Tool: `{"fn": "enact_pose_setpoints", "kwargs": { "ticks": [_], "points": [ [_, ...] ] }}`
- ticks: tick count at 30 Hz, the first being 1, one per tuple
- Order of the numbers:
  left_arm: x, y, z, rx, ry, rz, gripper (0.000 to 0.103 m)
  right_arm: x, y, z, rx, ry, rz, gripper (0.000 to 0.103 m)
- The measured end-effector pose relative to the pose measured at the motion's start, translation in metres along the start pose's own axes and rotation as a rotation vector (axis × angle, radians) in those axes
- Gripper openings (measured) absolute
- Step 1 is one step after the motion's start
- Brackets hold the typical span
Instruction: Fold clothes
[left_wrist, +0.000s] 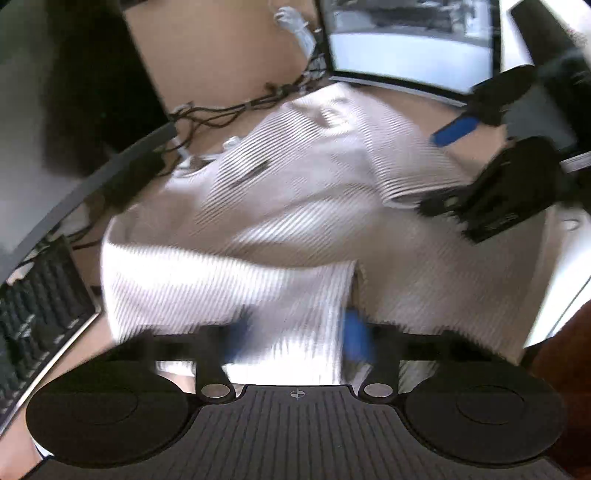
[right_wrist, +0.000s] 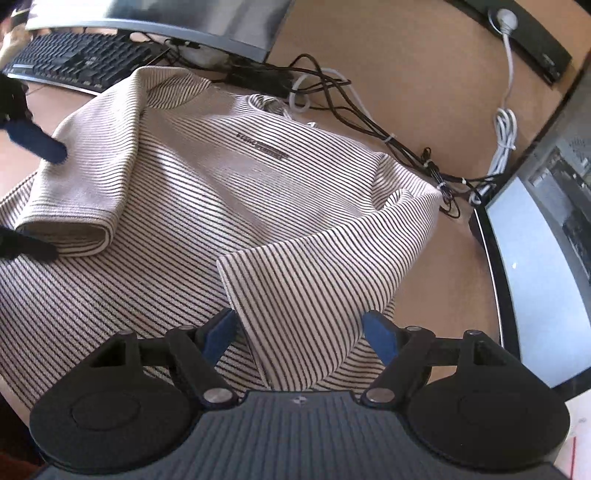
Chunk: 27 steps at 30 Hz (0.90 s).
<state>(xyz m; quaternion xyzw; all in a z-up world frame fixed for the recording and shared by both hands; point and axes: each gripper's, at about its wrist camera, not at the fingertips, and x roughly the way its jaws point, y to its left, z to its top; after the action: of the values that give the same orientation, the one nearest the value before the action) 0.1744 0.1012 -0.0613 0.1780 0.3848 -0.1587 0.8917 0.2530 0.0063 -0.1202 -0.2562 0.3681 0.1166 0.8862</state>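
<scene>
A beige T-shirt with thin dark stripes (right_wrist: 207, 192) lies on a wooden desk (right_wrist: 424, 92), both sleeves folded in over the body. My right gripper (right_wrist: 301, 334) is open, its blue fingers (right_wrist: 380, 336) on either side of the folded right sleeve (right_wrist: 317, 258). It also shows in the left wrist view (left_wrist: 454, 166), open above the shirt (left_wrist: 295, 206). My left gripper (left_wrist: 299, 336) is open, with the folded left sleeve (left_wrist: 229, 280) between its blurred blue fingers (left_wrist: 356, 336). In the right wrist view its blue finger (right_wrist: 37, 142) shows above the left sleeve.
A black keyboard (right_wrist: 77, 59) and a monitor base (right_wrist: 166, 22) stand behind the shirt. Black and white cables (right_wrist: 369, 114) run along the back of the desk. A lit monitor (right_wrist: 546, 266) stands at the right. A power strip (right_wrist: 532, 40) lies at the back right.
</scene>
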Motion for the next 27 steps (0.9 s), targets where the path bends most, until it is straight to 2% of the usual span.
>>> {"fn": "enact_pose_setpoints", "kwargs": {
  "ticks": [2,4,8,11,12,14,15,16,17,19,20,22,24,27],
  "points": [
    [-0.004,0.02,0.004,-0.072,-0.009,0.007,0.007,0.0,-0.001,-0.002,0.013,-0.007,-0.002,0.077],
    [-0.017,0.051,0.009,-0.159,-0.05,0.052,0.007,0.0,-0.002,-0.003,0.023,-0.015,-0.004,0.077],
    [-0.045,0.141,0.003,-0.4,-0.113,0.278,0.007,-0.002,-0.002,-0.005,0.016,-0.026,-0.003,0.077],
    [-0.053,0.204,-0.018,-0.595,-0.096,0.456,0.007,-0.001,-0.004,-0.006,0.019,-0.028,0.001,0.077],
    [-0.054,0.22,-0.026,-0.66,-0.077,0.494,0.008,0.0,-0.005,-0.006,0.02,-0.029,0.002,0.077],
    [-0.059,0.237,-0.041,-0.781,-0.076,0.513,0.02,0.001,-0.006,-0.006,0.028,-0.026,0.007,0.077],
    [-0.063,0.237,-0.044,-0.821,-0.092,0.494,0.03,0.001,-0.008,-0.008,0.045,-0.021,0.01,0.077],
    [-0.066,0.233,-0.045,-0.84,-0.12,0.458,0.054,0.001,-0.01,-0.009,0.061,-0.015,0.013,0.077],
    [-0.069,0.225,-0.044,-0.844,-0.149,0.417,0.065,0.001,-0.012,-0.011,0.077,-0.009,0.016,0.077],
    [-0.065,0.203,-0.033,-0.808,-0.194,0.302,0.071,0.001,-0.016,-0.013,0.11,0.002,0.021,0.078],
    [-0.062,0.19,-0.028,-0.791,-0.211,0.227,0.079,0.001,-0.018,-0.015,0.126,0.008,0.024,0.078],
    [-0.047,0.163,-0.018,-0.762,-0.219,0.034,0.088,0.001,-0.022,-0.017,0.159,0.019,0.03,0.079],
    [-0.02,0.133,-0.01,-0.735,-0.184,-0.128,0.088,0.001,-0.026,-0.02,0.192,0.03,0.035,0.079],
    [0.02,0.091,-0.003,-0.679,-0.091,-0.246,0.088,0.001,-0.032,-0.024,0.241,0.047,0.044,0.079]
  ]
}}
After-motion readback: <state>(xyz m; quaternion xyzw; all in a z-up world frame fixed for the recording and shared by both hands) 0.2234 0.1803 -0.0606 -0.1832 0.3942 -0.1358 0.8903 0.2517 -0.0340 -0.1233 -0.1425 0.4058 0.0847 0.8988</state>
